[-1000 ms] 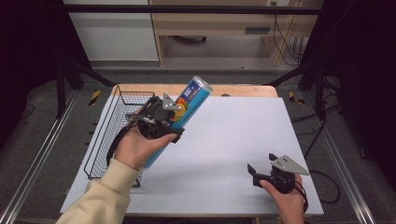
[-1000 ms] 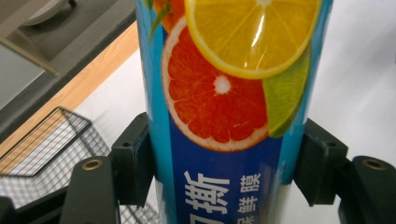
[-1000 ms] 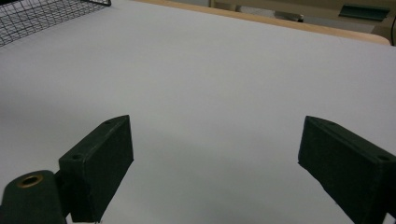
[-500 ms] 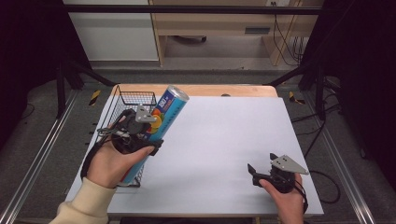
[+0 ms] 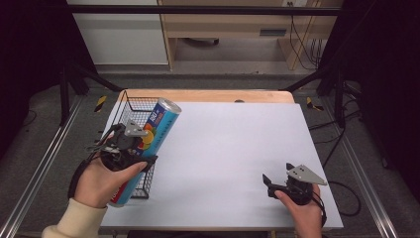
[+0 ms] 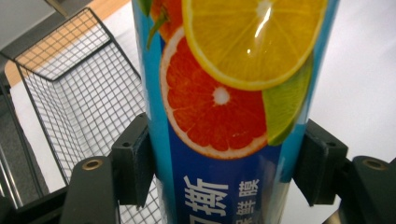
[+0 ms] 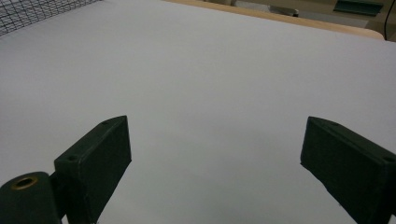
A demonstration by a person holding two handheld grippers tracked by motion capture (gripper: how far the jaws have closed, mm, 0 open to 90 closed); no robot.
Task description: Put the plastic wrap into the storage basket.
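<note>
Blue tube (image 5: 146,148), printed with citrus slices, sits clamped in the left tongs (image 5: 130,144) over the wire basket (image 5: 130,106) at frame left; likely next: lowering it in (right tongs (image 5: 277,186) apart, idle).

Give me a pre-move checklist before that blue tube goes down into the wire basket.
1. Grip: left gripper shut on the blue tube, fingers pressing both sides: ok.
2. Tube over the wire basket: ok.
3. Tube tilted, not level: not ok for laying flat.
4. Basket floor free where visible: ok; the near end is hidden by the hand: cannot tell.
5. Right gripper open, resting apart near the white table edge: ok.
</note>
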